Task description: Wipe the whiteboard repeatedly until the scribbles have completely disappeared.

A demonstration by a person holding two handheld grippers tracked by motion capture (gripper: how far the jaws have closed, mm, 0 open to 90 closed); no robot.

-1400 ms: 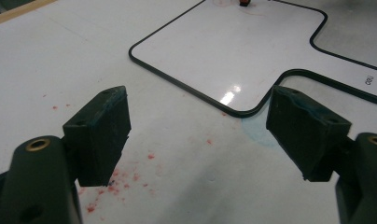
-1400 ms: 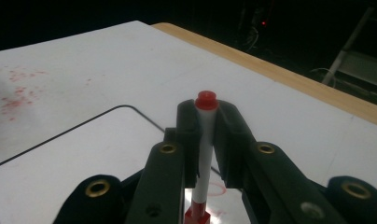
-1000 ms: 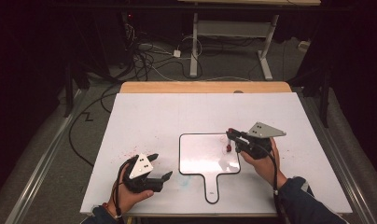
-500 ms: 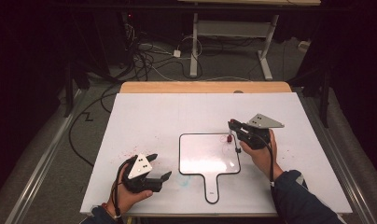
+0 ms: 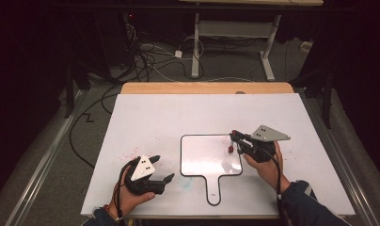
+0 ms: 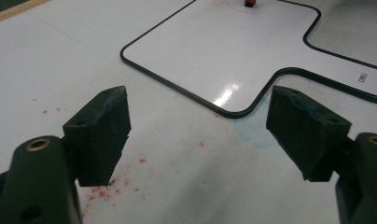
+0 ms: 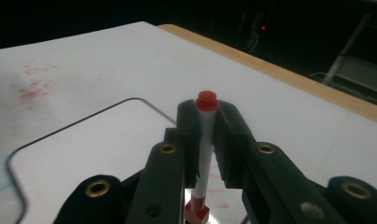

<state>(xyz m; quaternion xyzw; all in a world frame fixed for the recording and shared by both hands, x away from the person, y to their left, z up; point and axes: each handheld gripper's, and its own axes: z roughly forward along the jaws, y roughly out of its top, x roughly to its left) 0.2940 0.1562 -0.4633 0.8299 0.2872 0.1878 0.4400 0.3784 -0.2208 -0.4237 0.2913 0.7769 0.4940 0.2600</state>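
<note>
Your right claw [image 7: 206,140] pinches the red marker [image 7: 204,154] over the whiteboard [image 5: 202,160] — tilt it and strokes smear; left claw [image 6: 196,140] spread, idle.

whiteboard [image 5: 202,160] on table [image 5: 146,117], marker [image 5: 231,149] above it

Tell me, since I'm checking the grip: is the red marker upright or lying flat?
Upright. The right hand-held gripper is shut on the red marker, its red end pointing up, its lower end down at the whiteboard.
</note>
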